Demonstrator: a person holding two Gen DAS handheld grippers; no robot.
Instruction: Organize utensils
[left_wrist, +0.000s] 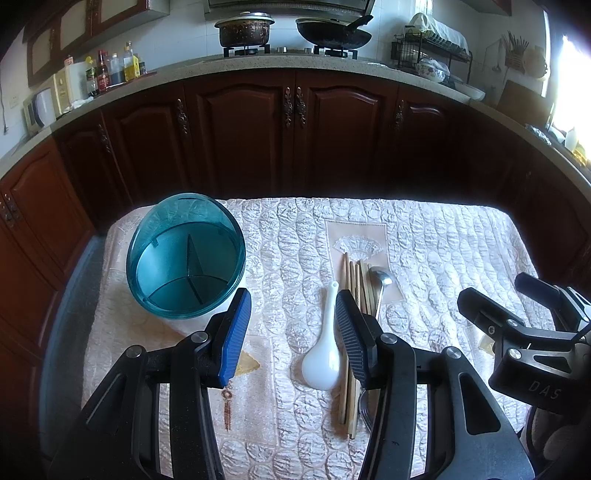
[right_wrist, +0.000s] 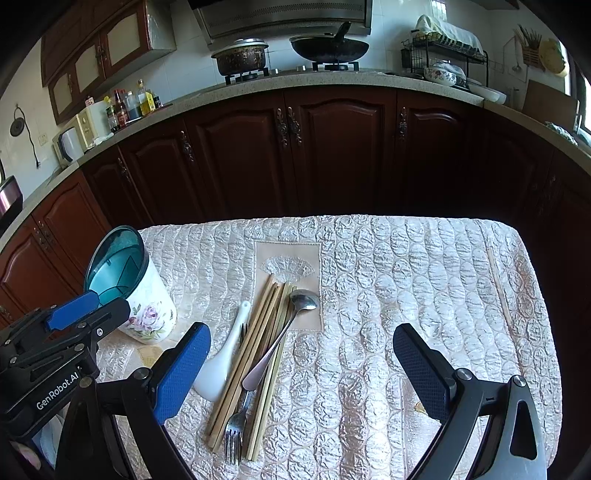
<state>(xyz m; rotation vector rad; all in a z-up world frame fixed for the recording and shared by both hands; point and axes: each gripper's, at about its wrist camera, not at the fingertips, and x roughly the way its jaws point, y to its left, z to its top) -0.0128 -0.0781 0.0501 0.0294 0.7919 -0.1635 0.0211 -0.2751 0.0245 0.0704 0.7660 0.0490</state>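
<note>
Chopsticks (right_wrist: 243, 369) lengthwise toward cabinets (right_wrist: 332, 147), beside spoon (right_wrist: 221, 354).

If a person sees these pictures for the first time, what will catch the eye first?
Probably the teal-rimmed utensil holder at the table's left, its divided inside empty. Next, the loose pile at the middle of the quilted cloth: white ceramic spoon, wooden chopsticks, metal spoon and fork.

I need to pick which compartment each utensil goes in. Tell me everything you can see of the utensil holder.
The teal-lined cylindrical utensil holder stands upright at the table's left side on the quilted cream cloth, apart from the utensil pile. Its outer wall is white with a purple flower print and looks ceramic or plastic. Dividers split the translucent teal insert into three compartments, all empty. Nothing grips it.
</note>
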